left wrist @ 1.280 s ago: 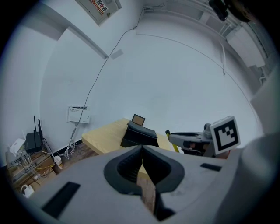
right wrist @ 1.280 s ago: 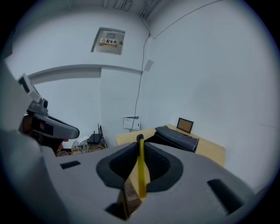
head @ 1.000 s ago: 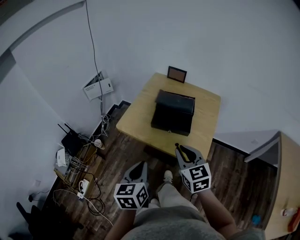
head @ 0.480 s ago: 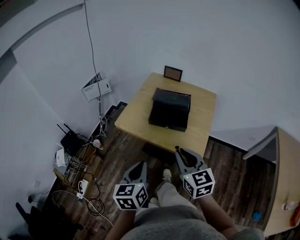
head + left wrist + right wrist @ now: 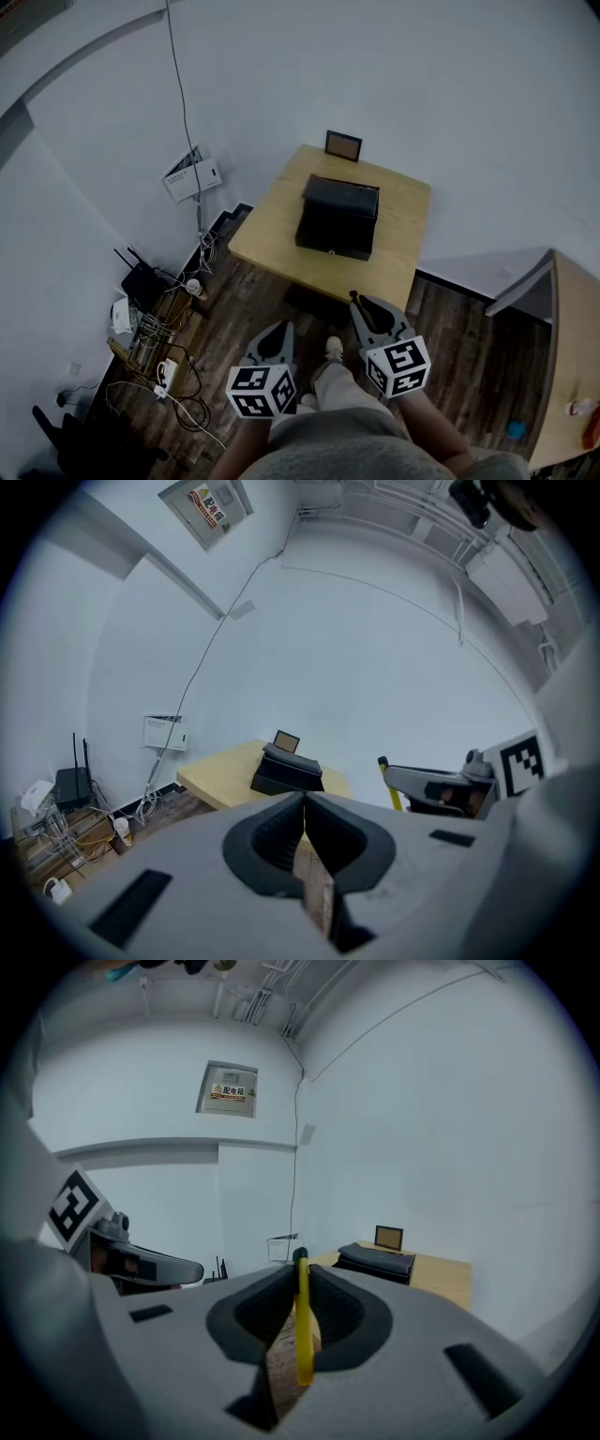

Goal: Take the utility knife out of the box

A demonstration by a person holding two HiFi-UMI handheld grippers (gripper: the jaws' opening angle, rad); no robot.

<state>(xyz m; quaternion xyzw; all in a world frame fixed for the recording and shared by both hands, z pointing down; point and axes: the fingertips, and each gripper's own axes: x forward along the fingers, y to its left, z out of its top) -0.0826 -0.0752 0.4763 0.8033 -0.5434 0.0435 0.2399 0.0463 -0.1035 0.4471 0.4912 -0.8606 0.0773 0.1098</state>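
A picture frame (image 5: 343, 145) is standing at the wooden counter's (image 5: 405, 234) far edge; a black router (image 5: 141, 280) is sitting on the floor (image 5: 469, 356) beside the counter.

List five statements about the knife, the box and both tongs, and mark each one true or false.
1. The right tongs grip a yellow utility knife. True.
2. The left tongs hold something as well. False: their jaws are together with nothing between them.
3. The black box stands on the wooden table. True.
4. Both tongs are over the table. False: in the head view they are above the dark plank floor, short of the table's near edge.
5. A small picture frame stands at the table's far edge, behind the box. True.
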